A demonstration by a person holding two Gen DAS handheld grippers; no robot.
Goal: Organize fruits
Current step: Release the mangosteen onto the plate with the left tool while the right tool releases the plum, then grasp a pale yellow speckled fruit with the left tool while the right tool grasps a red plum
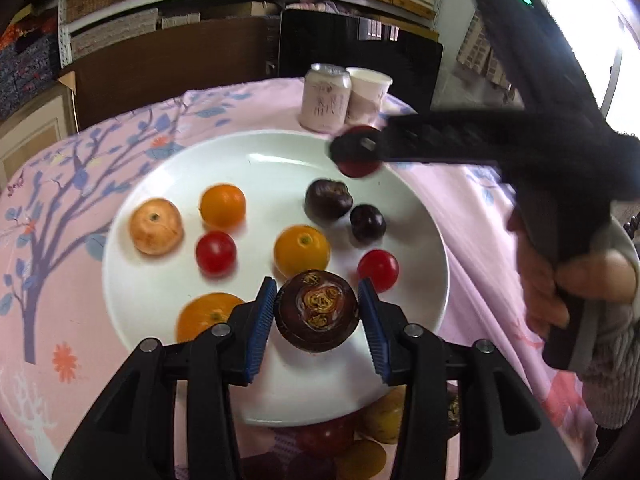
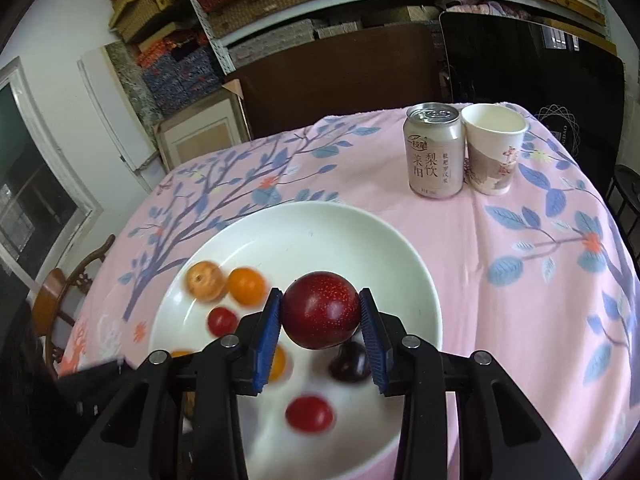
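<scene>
Two grippers each pinched a fruit above the white plate [image 1: 160, 300]: the left gripper [image 1: 317, 322] clamped a mangosteen [image 1: 316, 312], the right gripper [image 2: 320, 316] a red plum [image 2: 320, 310]. Oranges, cherry tomatoes and dark fruits lay in the plate.

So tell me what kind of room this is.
Probably a home room doubling as storage: a table under a pink flowered cloth, metal shelves packed with woven boxes, and a wooden chair beside it.

shelves [image 2: 304, 12] – stacked woven boxes | window [image 1: 580, 24] – bright daylight | wooden chair [image 2: 68, 280]
</scene>
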